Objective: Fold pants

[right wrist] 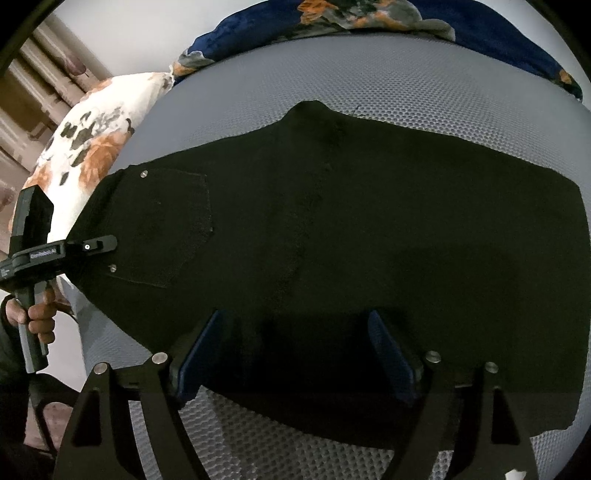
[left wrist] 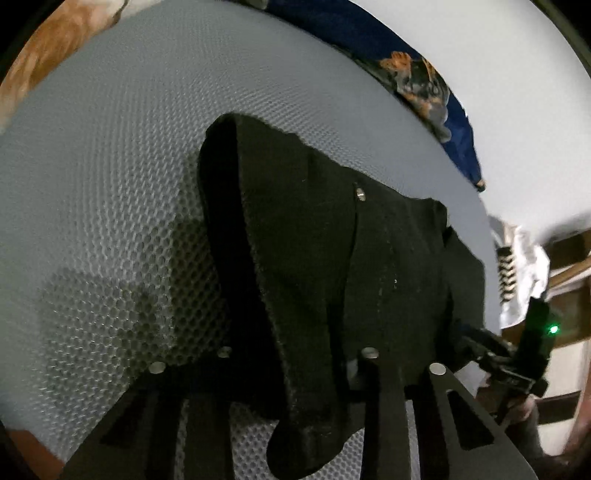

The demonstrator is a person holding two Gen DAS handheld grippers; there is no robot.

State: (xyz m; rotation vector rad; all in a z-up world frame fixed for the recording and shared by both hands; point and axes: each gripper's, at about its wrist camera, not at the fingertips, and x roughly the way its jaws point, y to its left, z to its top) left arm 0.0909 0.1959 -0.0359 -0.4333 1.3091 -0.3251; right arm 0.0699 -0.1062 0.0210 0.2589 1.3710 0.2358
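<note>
Black pants [right wrist: 332,236] lie spread on a grey honeycomb-mesh mattress [right wrist: 461,99], covering most of its near part. A back pocket [right wrist: 166,229] with small metal rivets faces up near the waistband end, which points toward the left in the right wrist view.

The left gripper [right wrist: 98,244] comes in from that side, a hand [right wrist: 38,314] wrapped around its handle, and its fingers sit at the waistband edge beside the pocket. From its own camera the picture is clearer — a thick fold of the black cloth runs straight between its fingers [left wrist: 369,365] and hangs out below them, lifted off the mesh. The jaws are narrow and clamped on that fold of the pants.

The right gripper [right wrist: 295,350] hovers over the near edge of the pants, tilted steeply down. Its two blue-padded fingers [right wrist: 391,354] stand wide apart, with the cloth lying flat beneath and between them; the pads do not press on it. In the left wrist view the same gripper [left wrist: 513,354] shows at the far right edge of the pants, a green light glowing on its body.

A floral pillow [right wrist: 92,136] in white and orange rests at the left end of the mattress, and a dark blue floral blanket [right wrist: 369,22] is bunched along its far side — both clear of the pants.
</note>
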